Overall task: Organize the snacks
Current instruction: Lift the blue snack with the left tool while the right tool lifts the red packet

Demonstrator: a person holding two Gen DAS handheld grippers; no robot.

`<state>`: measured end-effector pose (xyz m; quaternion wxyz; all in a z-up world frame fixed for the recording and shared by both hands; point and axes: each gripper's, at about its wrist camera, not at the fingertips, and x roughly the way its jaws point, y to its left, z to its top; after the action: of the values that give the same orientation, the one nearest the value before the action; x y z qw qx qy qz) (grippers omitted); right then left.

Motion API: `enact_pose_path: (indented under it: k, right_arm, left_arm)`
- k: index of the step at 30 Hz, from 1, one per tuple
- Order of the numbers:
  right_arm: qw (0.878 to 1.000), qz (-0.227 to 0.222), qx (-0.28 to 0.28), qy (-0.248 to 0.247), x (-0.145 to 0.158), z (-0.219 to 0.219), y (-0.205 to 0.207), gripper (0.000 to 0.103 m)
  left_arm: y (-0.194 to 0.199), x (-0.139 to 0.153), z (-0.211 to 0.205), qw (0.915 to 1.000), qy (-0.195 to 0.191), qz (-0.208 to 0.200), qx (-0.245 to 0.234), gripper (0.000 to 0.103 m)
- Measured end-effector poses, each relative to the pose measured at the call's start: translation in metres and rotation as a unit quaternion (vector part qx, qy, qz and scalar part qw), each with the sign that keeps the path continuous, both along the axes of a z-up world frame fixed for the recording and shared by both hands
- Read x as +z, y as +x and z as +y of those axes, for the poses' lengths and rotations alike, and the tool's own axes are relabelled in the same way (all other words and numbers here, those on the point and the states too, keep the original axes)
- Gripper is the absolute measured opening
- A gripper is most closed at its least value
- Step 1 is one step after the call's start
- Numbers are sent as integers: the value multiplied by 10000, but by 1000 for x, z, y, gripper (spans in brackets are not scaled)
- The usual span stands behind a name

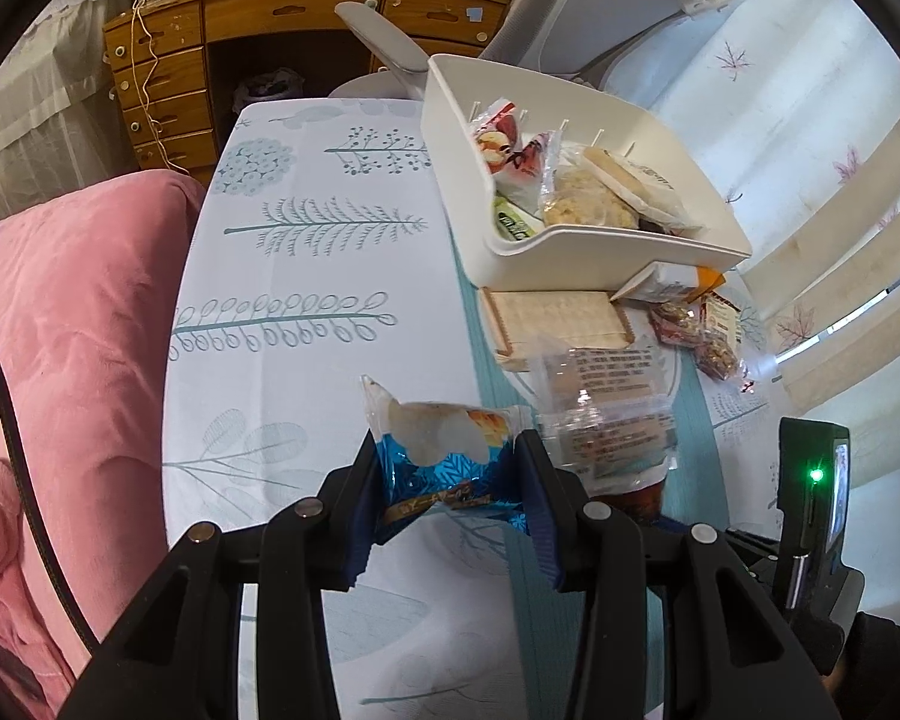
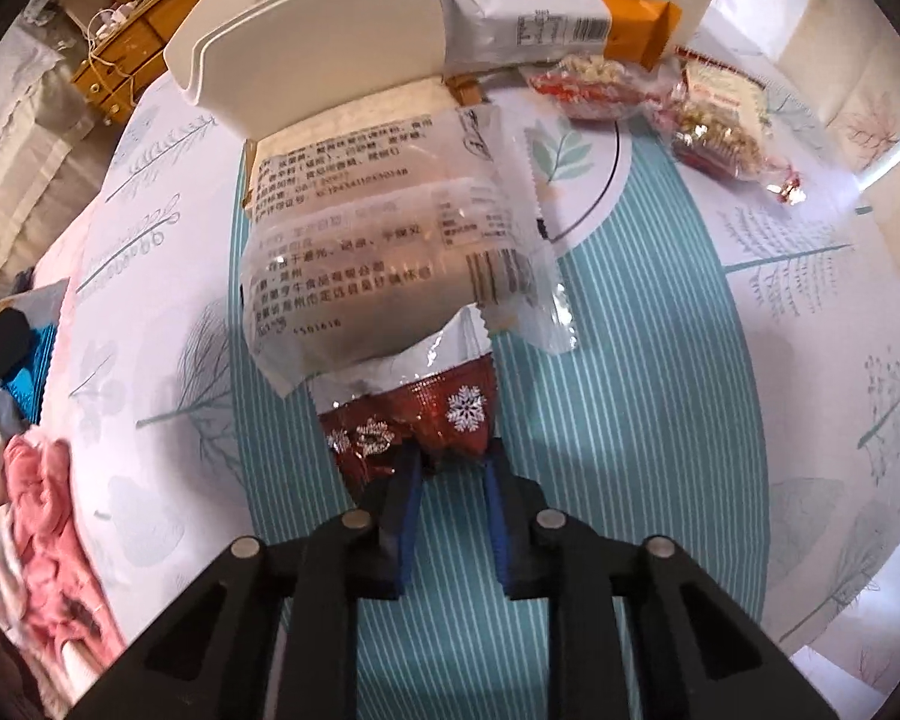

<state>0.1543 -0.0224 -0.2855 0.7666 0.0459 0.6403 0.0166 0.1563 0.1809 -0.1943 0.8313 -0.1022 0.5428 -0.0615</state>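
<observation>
My left gripper (image 1: 450, 468) is shut on a blue snack packet (image 1: 444, 450) and holds it above the table, short of the white bin (image 1: 600, 252). The bin holds several wrapped snacks (image 1: 582, 192). My right gripper (image 2: 450, 462) is shut on the near end of a red snowflake packet (image 2: 426, 414), which lies under a clear packet with printed text (image 2: 390, 252). The white bin (image 2: 342, 48) stands just beyond. The clear packet also shows in the left wrist view (image 1: 606, 414).
A cracker pack (image 1: 558, 318) and red nut packets (image 1: 696, 330) lie in front of the bin. A grey and orange bar (image 2: 546, 30) leans on the bin. A pink blanket (image 1: 72, 360) is at the left, a wooden desk (image 1: 222, 36) and a chair (image 1: 570, 12) behind.
</observation>
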Motion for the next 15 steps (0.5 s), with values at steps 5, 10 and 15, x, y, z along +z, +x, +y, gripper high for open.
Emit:
enact_pose_path:
  k: [5, 10, 15]
  right_arm:
    - [9981, 387, -32, 488, 1, -34, 3, 13]
    - [9929, 677, -229, 951, 7, -68, 5, 11]
    - [9887, 675, -338, 1292, 23, -103, 15, 11]
  left_arm:
    - [3, 11, -22, 10000, -17, -12, 50, 41]
    - [9, 23, -48, 9999, -4, -64, 78, 41]
    - [21, 34, -72, 9999, 15, -112, 47, 41]
